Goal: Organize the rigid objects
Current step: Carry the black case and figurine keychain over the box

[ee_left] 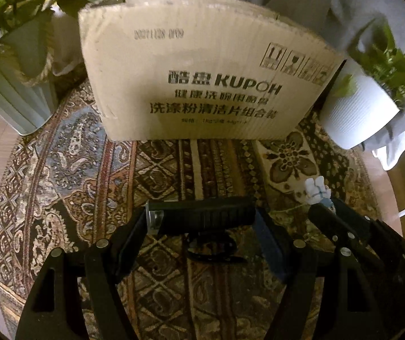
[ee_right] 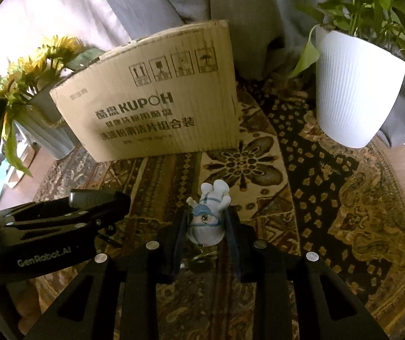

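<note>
The left gripper (ee_left: 202,221) tilts steeply down over the patterned rug (ee_left: 69,170), clamping a black toy pistol (ee_left: 202,215) crosswise between its fingers. Just to its right, the right gripper (ee_right: 206,223) angles down likewise, its jaws nearly closed on a small white figurine (ee_right: 206,215) held head toward the camera. The cardboard box (ee_left: 202,79) stands upright ahead of both.

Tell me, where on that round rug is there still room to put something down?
Bare rug lies in front of the cardboard box, running right below the white plant pot. The back is crowded: sunflower vase, box and pot stand in a row.
</note>
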